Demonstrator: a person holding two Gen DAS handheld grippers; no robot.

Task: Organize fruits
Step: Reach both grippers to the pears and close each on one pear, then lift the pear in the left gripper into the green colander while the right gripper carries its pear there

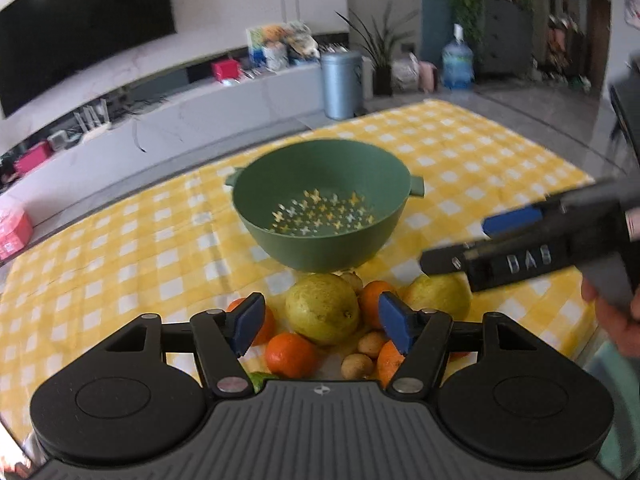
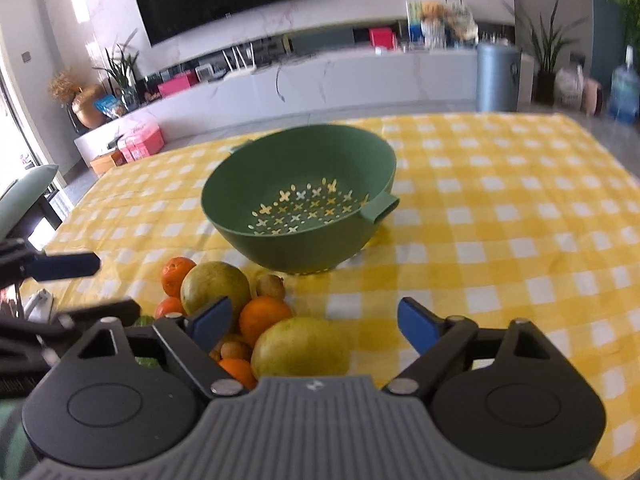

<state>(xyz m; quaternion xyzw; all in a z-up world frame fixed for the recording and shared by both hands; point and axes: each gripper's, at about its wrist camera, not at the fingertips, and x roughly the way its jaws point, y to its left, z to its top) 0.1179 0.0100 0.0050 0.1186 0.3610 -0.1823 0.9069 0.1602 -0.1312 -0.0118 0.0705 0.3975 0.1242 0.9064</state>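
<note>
A green colander bowl stands empty on the yellow checked cloth. In front of it lies a heap of fruit: two yellow-green pears, several oranges and small brown fruits. My left gripper is open, its jaws on either side of a pear, just above the heap. My right gripper is open over the nearer pear; it also shows from the side in the left wrist view, above the heap's right edge. Neither holds anything.
The table's yellow checked cloth stretches behind and right of the bowl. A low white TV bench, a grey bin, plants and a water bottle stand beyond the table. A chair back is at left.
</note>
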